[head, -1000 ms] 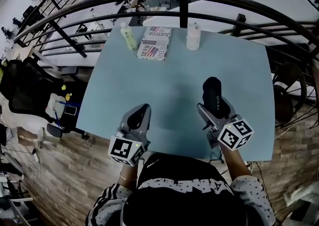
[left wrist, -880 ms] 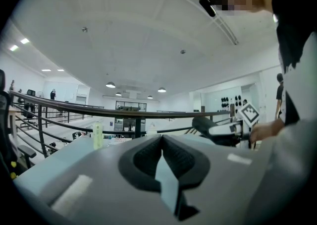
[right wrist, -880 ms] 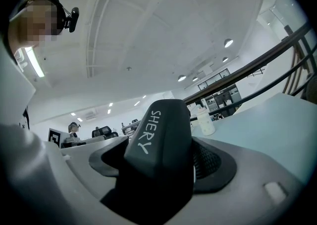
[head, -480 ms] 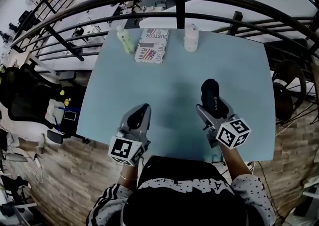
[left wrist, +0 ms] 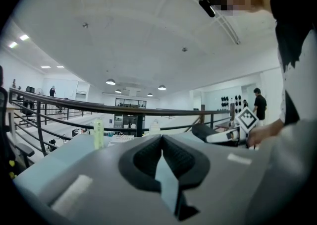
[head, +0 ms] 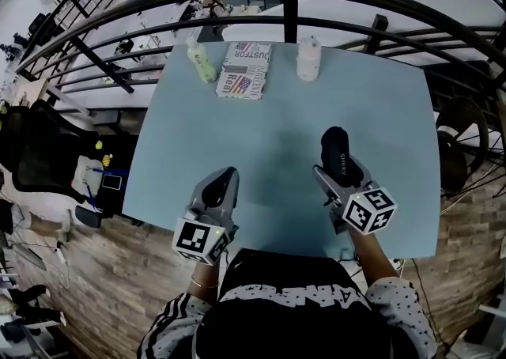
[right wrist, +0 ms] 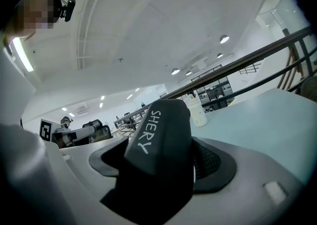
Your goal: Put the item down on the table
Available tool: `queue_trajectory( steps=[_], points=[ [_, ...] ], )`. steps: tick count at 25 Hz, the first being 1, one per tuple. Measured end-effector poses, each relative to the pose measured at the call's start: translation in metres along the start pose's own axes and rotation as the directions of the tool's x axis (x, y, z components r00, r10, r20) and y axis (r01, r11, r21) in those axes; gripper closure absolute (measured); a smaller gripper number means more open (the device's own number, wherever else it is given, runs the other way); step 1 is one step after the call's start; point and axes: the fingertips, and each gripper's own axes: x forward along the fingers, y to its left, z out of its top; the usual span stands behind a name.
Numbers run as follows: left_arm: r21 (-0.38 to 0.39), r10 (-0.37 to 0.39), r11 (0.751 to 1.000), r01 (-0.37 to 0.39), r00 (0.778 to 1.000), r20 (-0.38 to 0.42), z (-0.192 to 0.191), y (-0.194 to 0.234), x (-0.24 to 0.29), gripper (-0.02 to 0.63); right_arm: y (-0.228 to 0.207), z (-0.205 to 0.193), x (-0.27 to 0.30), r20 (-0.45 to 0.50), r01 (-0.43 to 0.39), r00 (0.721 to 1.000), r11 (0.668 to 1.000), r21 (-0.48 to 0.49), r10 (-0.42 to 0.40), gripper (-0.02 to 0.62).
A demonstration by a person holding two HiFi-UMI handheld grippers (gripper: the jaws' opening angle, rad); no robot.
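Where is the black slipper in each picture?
Head view: right of the middle, the black slipper sticks out of the right gripper.
Left gripper view: small, at the right, just below the railing.
Right gripper view: big, in the middle, clamped between the jaws.
Shared landmark: the white bottle at the table's far edge, also seen in the left gripper view and the right gripper view.

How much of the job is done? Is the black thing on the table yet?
Not yet. Done: the black item is gripped. In hand: the right gripper is shut on it, holding it over the near part of the table; I cannot tell whether it touches the top. Left to do: lower it, open the jaws, pull away. The left gripper is shut and empty.
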Motion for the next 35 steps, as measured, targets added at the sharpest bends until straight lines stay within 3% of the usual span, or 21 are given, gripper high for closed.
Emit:
queue_trajectory(
  steps=[16,35],
  points=[
    [-0.015,0.007,1.0,-0.008,1.0,-0.023,-0.015,0.011,0.003,0.606,-0.028,-0.039,0.019,-0.101,0.074,0.992,0.997,0.002,-0.073,0.202],
    [-0.017,0.054,0.998,-0.054,0.998,-0.031,-0.021,0.027,-0.006,0.606,-0.06,-0.09,0.036,-0.245,0.15,0.957,0.988,-0.043,-0.156,0.202]
  ],
)
